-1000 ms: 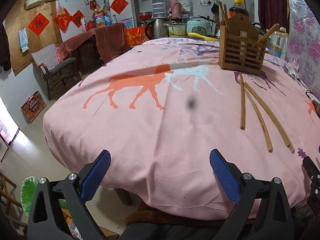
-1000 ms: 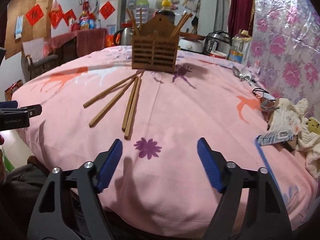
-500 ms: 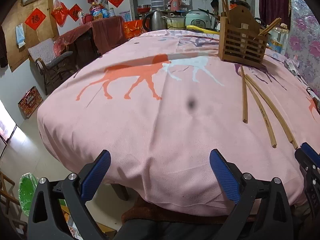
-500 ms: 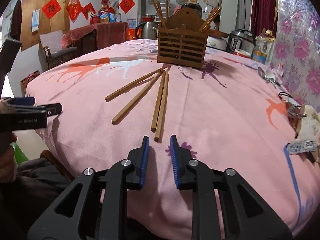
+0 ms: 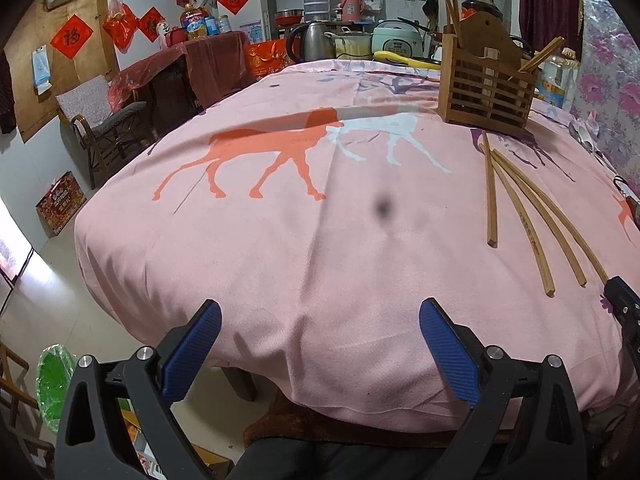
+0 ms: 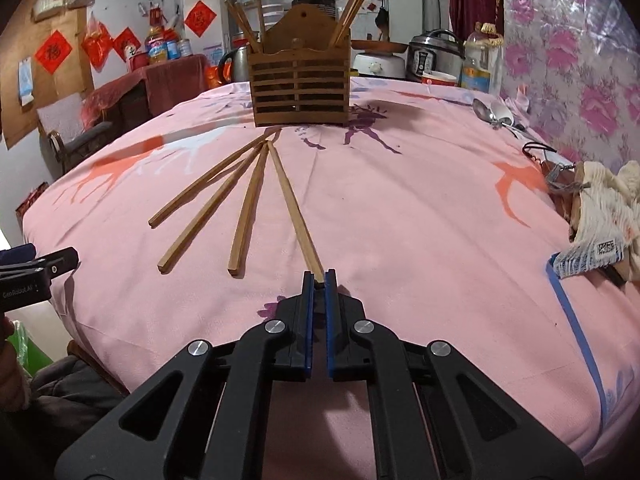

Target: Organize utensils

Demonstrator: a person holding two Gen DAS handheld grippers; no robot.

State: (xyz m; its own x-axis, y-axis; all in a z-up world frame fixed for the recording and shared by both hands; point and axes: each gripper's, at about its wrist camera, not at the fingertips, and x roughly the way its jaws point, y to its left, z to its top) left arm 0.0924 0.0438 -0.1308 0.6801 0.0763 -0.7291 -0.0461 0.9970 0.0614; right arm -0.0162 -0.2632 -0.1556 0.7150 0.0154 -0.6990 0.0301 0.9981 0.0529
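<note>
The right gripper (image 6: 319,276) has just closed onto the near end of a long, square-cut wooden chopstick (image 6: 294,204).

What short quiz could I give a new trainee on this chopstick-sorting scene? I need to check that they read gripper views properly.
1. True or false: the right gripper is shut on a chopstick.
2. How many chopsticks lie loose, ungripped, on the pink cloth?
3. The left gripper is: A) open, empty; B) holding a spoon; C) inside the wooden holder.

Key: 1 true; 2 three; 3 A.
</note>
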